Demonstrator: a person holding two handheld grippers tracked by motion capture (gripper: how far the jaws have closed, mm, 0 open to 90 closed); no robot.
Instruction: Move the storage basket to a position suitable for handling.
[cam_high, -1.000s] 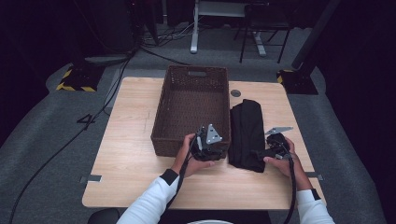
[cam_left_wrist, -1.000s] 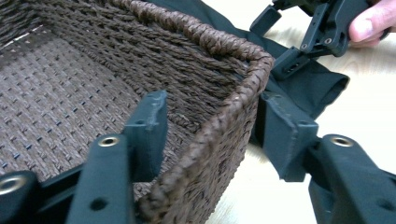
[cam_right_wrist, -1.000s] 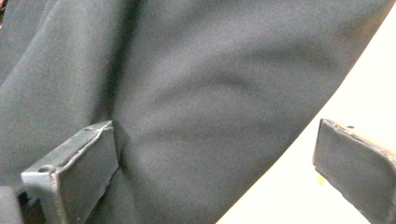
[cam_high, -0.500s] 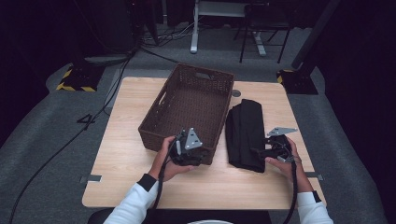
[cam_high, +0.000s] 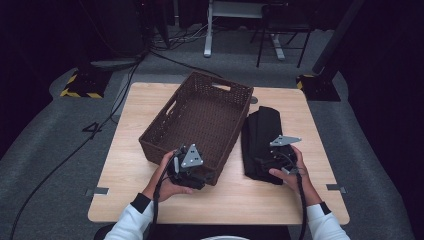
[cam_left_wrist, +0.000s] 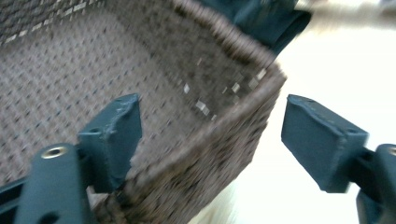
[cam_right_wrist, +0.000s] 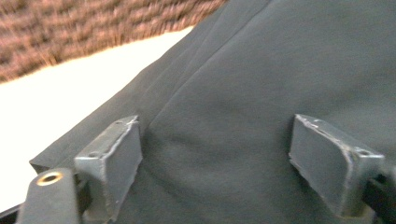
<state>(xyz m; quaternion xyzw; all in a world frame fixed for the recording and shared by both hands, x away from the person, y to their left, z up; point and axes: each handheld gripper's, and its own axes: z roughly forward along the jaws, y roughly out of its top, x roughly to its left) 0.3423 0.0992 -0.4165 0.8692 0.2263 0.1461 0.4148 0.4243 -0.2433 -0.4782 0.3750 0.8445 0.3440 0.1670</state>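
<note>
Step in hand: judged as the handover between placing the wicker basket (cam_high: 200, 122) and picking up the folded black garment (cam_high: 262, 140); the basket sits askew on the wooden table (cam_high: 125, 150), its near corner toward the person.
Left gripper (cam_high: 192, 172): at the basket's near corner, about 6 o'clock from the basket's middle; its jaws have just been opening and stand wide, one pad inside the wall and one outside, neither pressing on the weave as the left gripper view shows it.
Right gripper (cam_high: 267, 165): over the near end of the garment, jaws wide apart with cloth beneath and between them; the right gripper view shows no pinch, the pads (cam_right_wrist: 112, 161) lying apart on flat fabric.
Garment place: flat on the table just beside the basket, at 3 o'clock from it, running from 12 toward 6 o'clock.
Basket content: bare woven floor, as far as visible.
Next move calls for: probably closing the right jaws on the near fold, with enough layers gathered, then lifting toward 9 o'clock over the rim; the left gripper must back off the wall first.
Risk: the fold may fall open if only the top layer is caught.
</note>
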